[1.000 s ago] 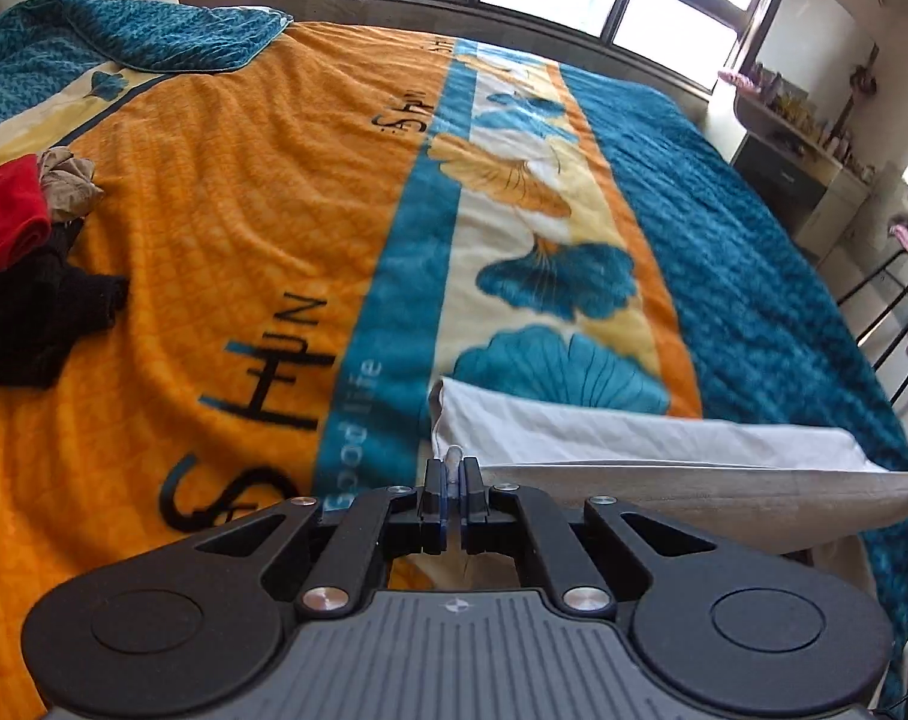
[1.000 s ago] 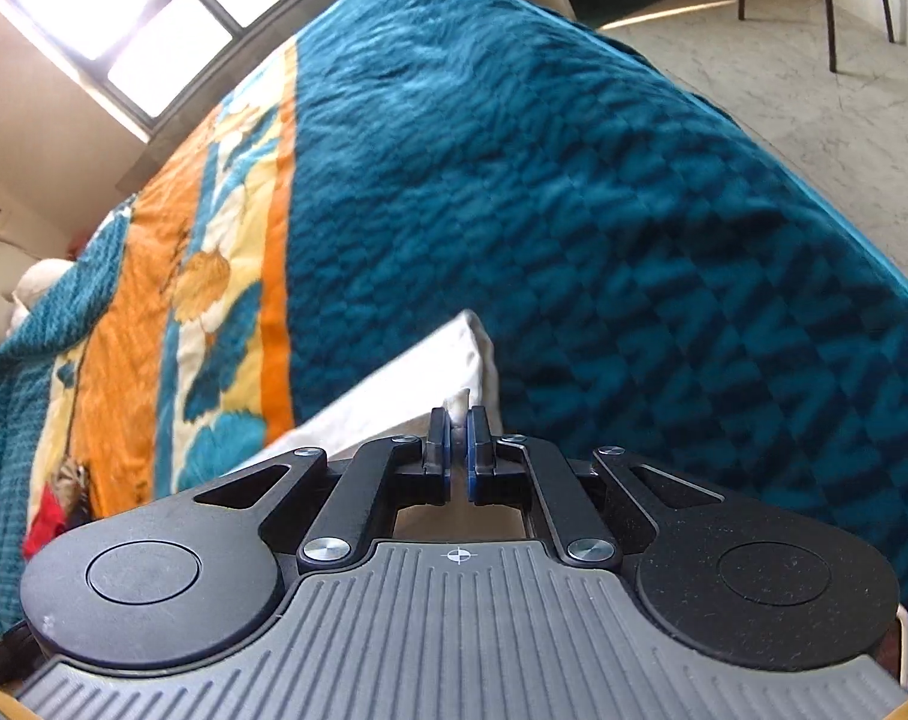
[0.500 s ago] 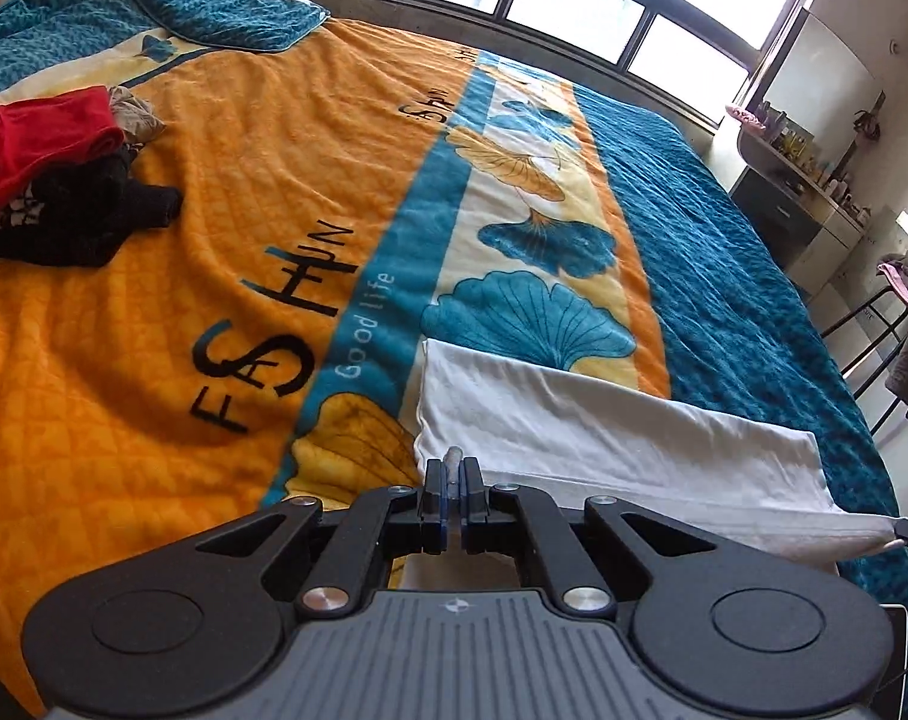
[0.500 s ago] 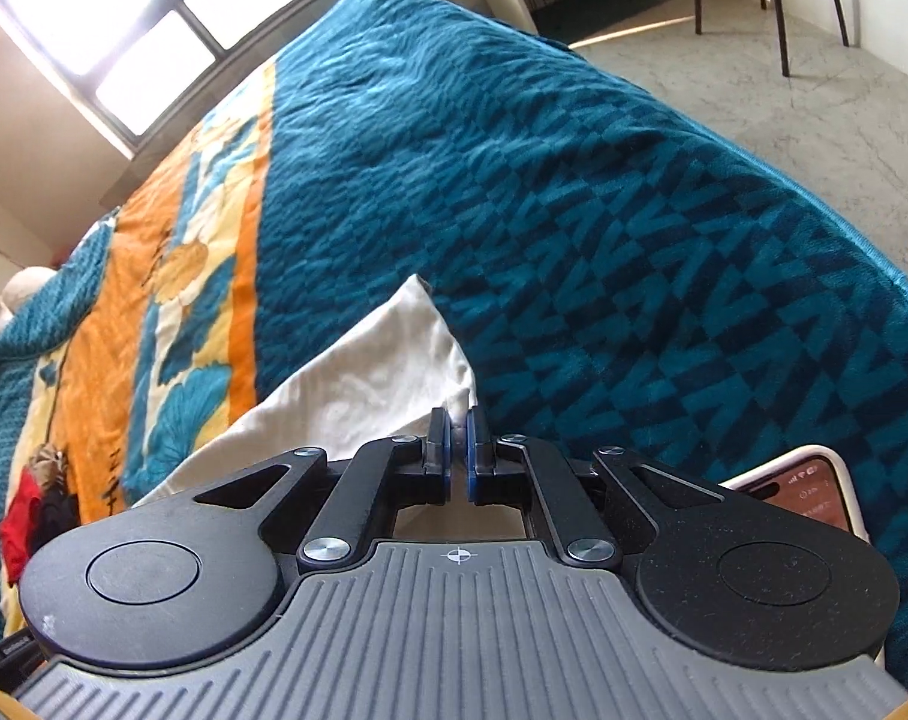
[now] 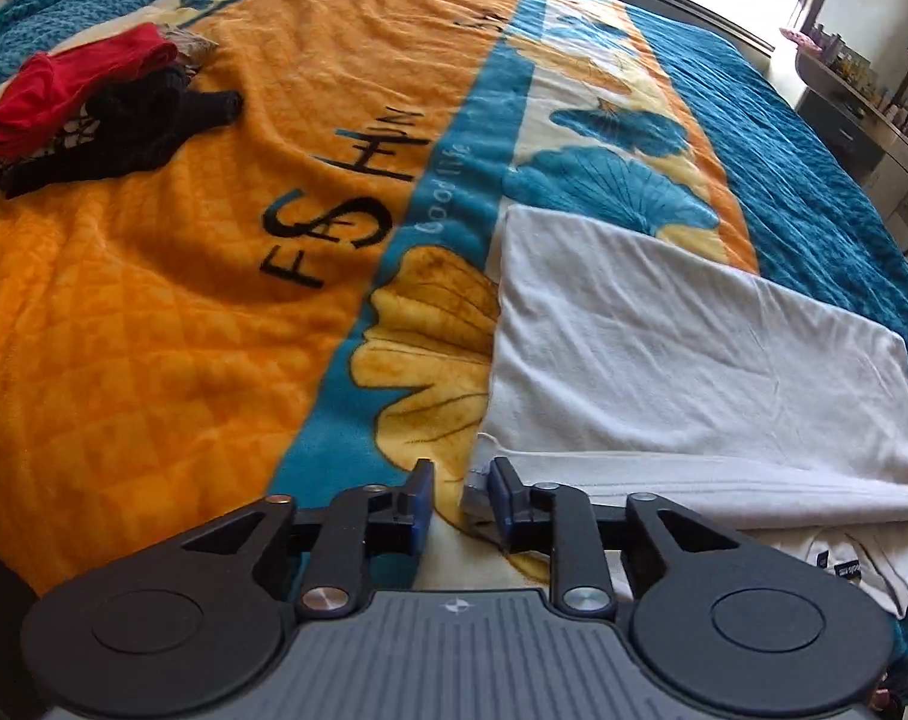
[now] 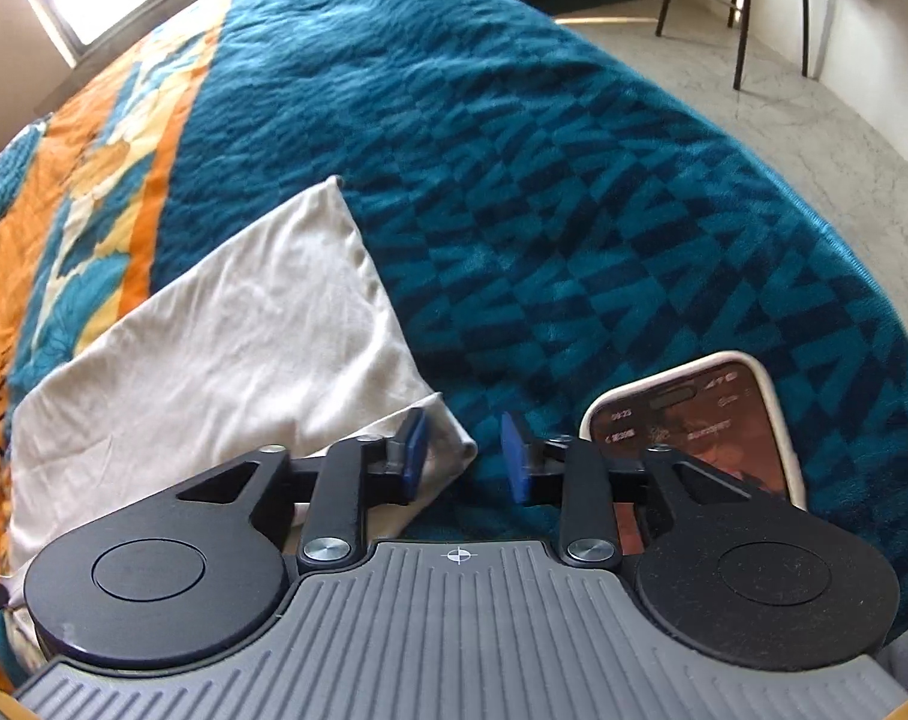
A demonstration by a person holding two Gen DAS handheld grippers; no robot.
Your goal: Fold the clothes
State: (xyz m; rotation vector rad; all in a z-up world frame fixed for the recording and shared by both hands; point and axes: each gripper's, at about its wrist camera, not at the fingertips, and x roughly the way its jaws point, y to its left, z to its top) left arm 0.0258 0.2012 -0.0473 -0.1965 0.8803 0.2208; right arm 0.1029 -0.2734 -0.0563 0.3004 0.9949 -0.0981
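A white garment (image 5: 682,360) lies folded flat on the bed near its front edge, with a rolled fold along its near side. My left gripper (image 5: 459,501) is open just off the garment's near left corner, which touches the right finger. In the right wrist view the same white garment (image 6: 214,348) spreads to the left. My right gripper (image 6: 463,459) is open over its near right corner, with the cloth lying loose by the left finger.
A pile of red and black clothes (image 5: 88,108) sits far left on the orange and teal blanket (image 5: 154,312). A phone (image 6: 706,420) lies on the blanket by my right gripper. A dresser (image 5: 856,108) and chair legs (image 6: 748,12) stand beyond the bed.
Both grippers lowered the garment's edge onto the bed and opened, letting go of the cloth. The garment now lies flat and folded.
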